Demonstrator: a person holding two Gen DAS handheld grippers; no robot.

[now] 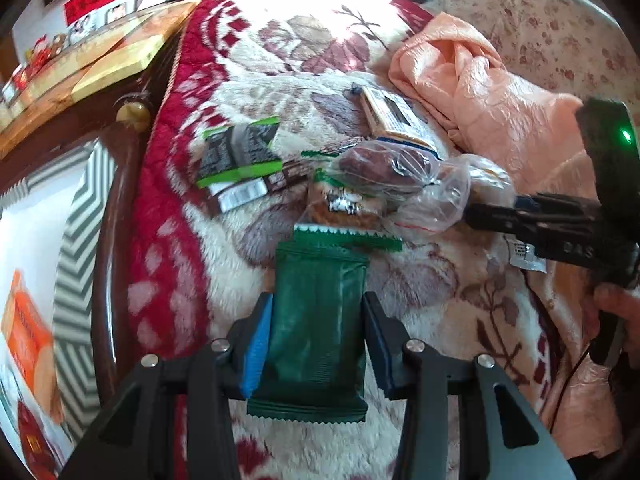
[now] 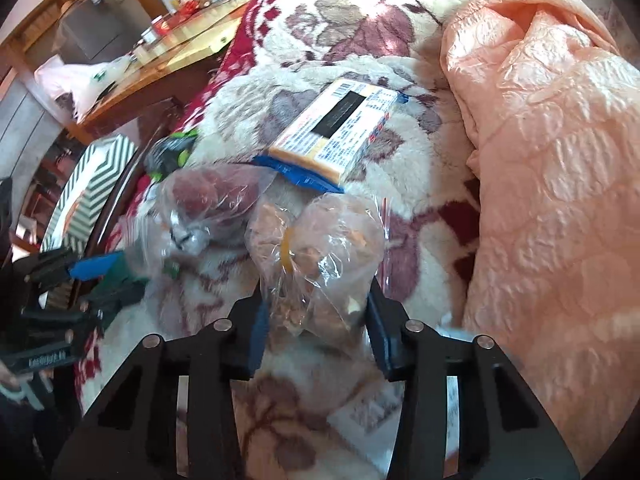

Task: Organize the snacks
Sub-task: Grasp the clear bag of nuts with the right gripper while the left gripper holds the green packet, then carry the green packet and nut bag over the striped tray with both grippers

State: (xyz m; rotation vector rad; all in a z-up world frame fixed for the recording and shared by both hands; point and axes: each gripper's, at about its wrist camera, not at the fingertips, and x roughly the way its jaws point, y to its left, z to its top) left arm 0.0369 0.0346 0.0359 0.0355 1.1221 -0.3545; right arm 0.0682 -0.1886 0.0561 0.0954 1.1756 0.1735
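Observation:
My left gripper [image 1: 318,320] is shut on a dark green snack packet [image 1: 320,280], its blue pads pressing the packet's two long sides just above the fleece blanket. In the right wrist view the left gripper [image 2: 114,280] shows at the left edge with that packet. My right gripper [image 2: 318,316] is shut on a clear plastic bag of brown snack pieces [image 2: 320,236], with the bag's lower part squeezed between the pads. From the left wrist view the right gripper [image 1: 474,212] reaches in from the right, its tips at the clear bag [image 1: 440,200].
On the floral blanket [image 1: 280,60] lie a yellow packet with a blue edge [image 2: 340,128], a clear bag of purple-brown pieces [image 1: 380,164], a green-and-black packet [image 1: 236,152] and an orange snack pack [image 1: 340,208]. A peach quilt [image 2: 552,160] is bunched up on the right. The bed's wooden edge [image 1: 120,200] and a table [image 1: 80,68] are on the left.

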